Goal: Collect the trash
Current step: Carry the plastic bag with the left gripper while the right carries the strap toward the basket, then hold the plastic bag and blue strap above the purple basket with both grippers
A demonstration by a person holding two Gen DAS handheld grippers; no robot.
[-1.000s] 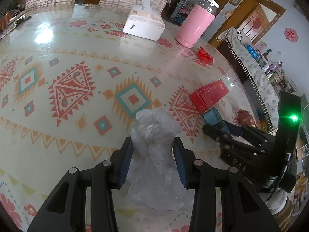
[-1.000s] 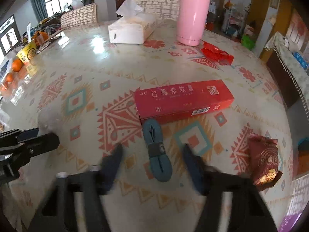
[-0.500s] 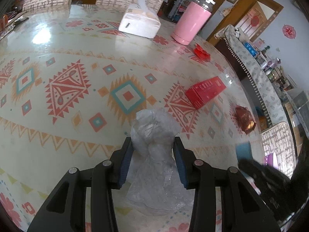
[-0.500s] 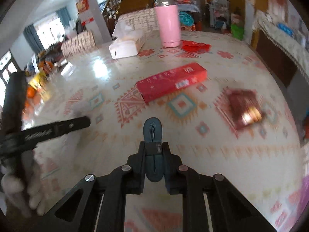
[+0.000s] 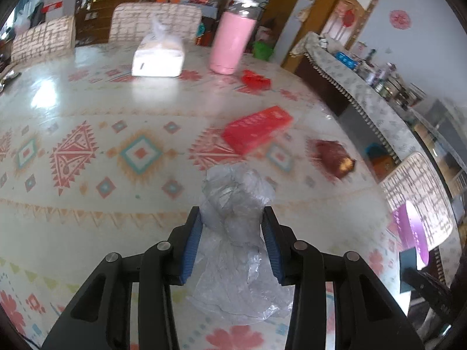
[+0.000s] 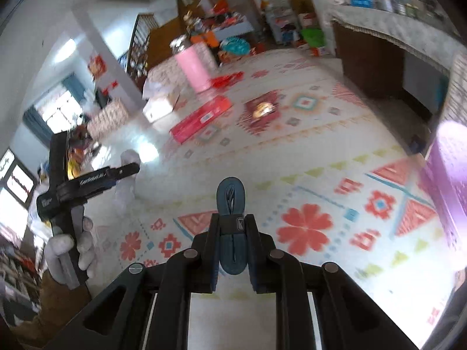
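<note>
My left gripper [image 5: 232, 224] is shut on a crumpled clear plastic bag [image 5: 236, 204] and holds it over the patterned table [image 5: 87, 122]. My right gripper [image 6: 232, 221] is shut on a folded blue strap [image 6: 230, 195] and holds it above the table's near right part. A red box [image 5: 256, 131], a dark red snack wrapper [image 5: 332, 157] and a small red wrapper [image 5: 255, 78] lie on the table. The left gripper with the bag also shows in the right wrist view [image 6: 116, 172].
A white tissue box [image 5: 159, 58] and a pink flask [image 5: 232, 48] stand at the table's far side. A purple bin [image 5: 414, 233] is off the table's right edge, with a chair [image 5: 417, 180] and a sideboard [image 5: 364, 87] beyond.
My right gripper closed on the blue strap, lifted it off the table and carried it right, toward the purple bin. My left gripper kept its hold on the bag and tilted up.
</note>
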